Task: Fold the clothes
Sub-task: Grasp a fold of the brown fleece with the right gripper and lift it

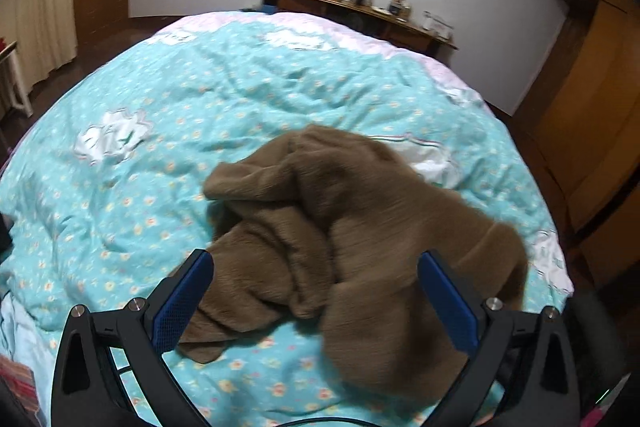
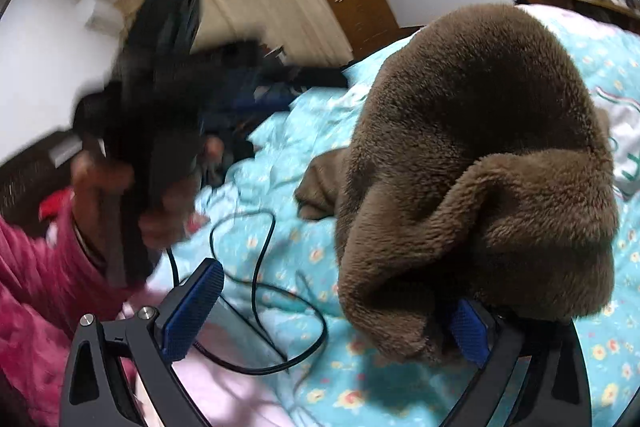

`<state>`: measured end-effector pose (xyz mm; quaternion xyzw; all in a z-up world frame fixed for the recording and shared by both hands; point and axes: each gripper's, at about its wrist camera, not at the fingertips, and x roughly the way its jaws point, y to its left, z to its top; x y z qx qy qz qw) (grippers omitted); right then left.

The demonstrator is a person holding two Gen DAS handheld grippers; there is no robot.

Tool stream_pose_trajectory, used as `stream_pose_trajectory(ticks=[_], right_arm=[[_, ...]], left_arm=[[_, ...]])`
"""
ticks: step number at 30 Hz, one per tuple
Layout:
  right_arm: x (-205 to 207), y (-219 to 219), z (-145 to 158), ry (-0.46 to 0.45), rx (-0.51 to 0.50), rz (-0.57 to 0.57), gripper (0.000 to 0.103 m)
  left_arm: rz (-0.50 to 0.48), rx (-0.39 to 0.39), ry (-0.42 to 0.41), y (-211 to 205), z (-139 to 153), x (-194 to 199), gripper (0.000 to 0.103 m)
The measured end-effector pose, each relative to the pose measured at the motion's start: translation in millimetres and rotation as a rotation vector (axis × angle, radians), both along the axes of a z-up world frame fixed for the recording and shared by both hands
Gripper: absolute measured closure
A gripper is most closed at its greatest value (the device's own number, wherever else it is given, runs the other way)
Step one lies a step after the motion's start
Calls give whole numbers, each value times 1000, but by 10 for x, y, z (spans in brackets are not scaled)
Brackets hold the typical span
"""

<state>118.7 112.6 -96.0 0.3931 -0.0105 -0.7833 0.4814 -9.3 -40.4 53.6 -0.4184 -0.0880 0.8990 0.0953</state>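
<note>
Two grippers work over a bed [image 1: 168, 131] covered by a turquoise floral quilt.

Left gripper [image 1: 316, 267]: jaws wide apart, nothing between the blue pads [image 1: 188, 299]. It hovers above the near part of a brown fleece garment [image 1: 360, 227], which lies crumpled on the quilt, right of centre. The garment's right-hand portion rises toward the lower right of the left wrist view and is motion-blurred.

Right gripper [image 2: 336, 307]: jaws wide apart. The garment [image 2: 480, 155] is draped in a bunched mass over the right finger [image 2: 472, 331], hiding most of its pad; the left finger [image 2: 196, 307] is bare. No clamping between the fingers is visible. A lower fold of the garment rests on the quilt [image 2: 280, 163] behind.

In the right wrist view, the person's left hand [image 2: 160, 203], in a pink sleeve [image 2: 44, 275], grips the blurred left device. A black cable [image 2: 260, 267] loops across the quilt near it.

A cluttered desk [image 1: 352, 7] stands beyond the bed against the wall.
</note>
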Motion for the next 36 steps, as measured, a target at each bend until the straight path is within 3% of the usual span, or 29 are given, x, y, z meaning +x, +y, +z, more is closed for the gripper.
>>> stream_pose_trajectory(ticks=[4, 12, 16, 23, 36], right_arm=[[168, -253, -117, 55, 79, 68, 0], [320, -513, -283, 120, 154, 104, 0], [361, -653, -319, 167, 213, 130, 0], [465, -709, -299, 210, 272, 146, 0], [663, -552, -136, 309, 340, 173, 0]], left_arm=[[-10, 3, -12, 79, 123, 11, 1], [-30, 45, -46, -25, 249, 131, 1], [-31, 28, -65, -49, 228, 179, 1], [-49, 58, -88, -51, 206, 203, 1], [-154, -18, -172, 292, 79, 102, 1]])
